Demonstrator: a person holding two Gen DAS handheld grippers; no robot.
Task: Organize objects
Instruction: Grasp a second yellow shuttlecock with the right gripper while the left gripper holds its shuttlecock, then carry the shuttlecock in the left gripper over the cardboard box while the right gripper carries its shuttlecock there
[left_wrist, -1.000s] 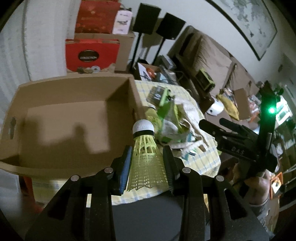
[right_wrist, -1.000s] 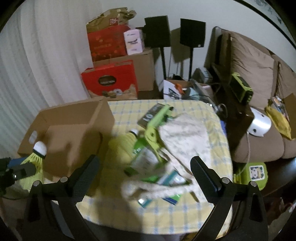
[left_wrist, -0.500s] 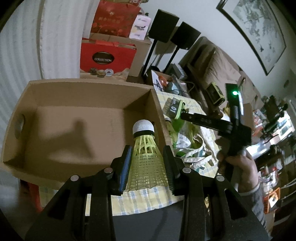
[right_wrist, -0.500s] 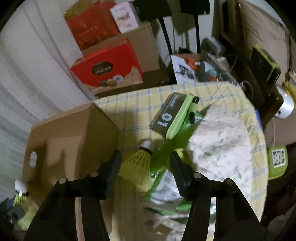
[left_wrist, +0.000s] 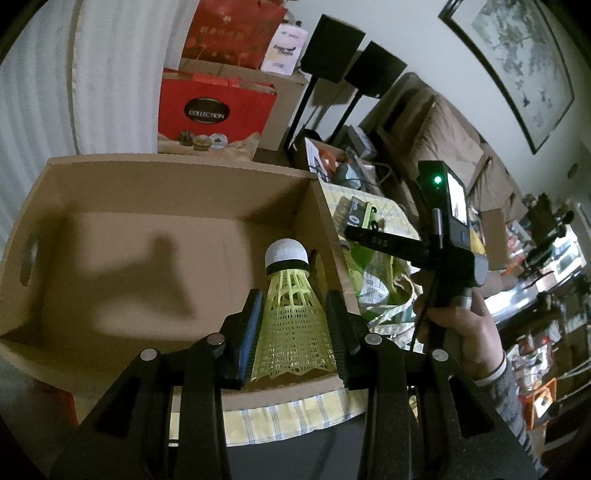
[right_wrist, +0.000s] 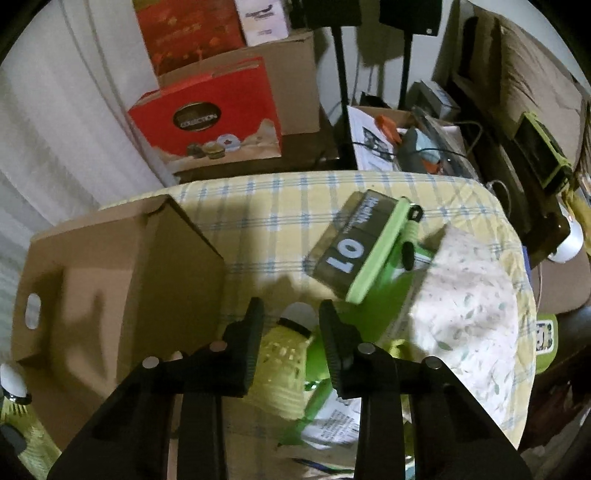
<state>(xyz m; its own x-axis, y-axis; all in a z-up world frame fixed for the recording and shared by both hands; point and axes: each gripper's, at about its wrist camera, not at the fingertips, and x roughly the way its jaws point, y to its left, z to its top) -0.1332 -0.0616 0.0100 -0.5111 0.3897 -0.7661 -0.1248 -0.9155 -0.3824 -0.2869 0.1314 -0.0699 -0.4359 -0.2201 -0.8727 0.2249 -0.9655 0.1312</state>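
Pinching one yellow shuttlecock (left_wrist: 291, 321) just inside the near rim of the empty cardboard box (left_wrist: 110, 266), the left gripper (left_wrist: 293, 332) hangs there while the right gripper (right_wrist: 290, 332), jaws just closing, straddles a second shuttlecock (right_wrist: 288, 350) lying beside the box wall, contact unclear.

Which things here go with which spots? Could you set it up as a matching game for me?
Things:
1. shuttlecock in the left gripper
2. second shuttlecock
3. cardboard box
4. "10" case

Places:
A. lying on the checked cloth, partly under a floral cloth
B. on the cloth beside the box, between the right gripper's fingers
C. held over the box, cork up
D. open, nothing seen inside, at the table's edge

Pairs: 1-C, 2-B, 3-D, 4-A
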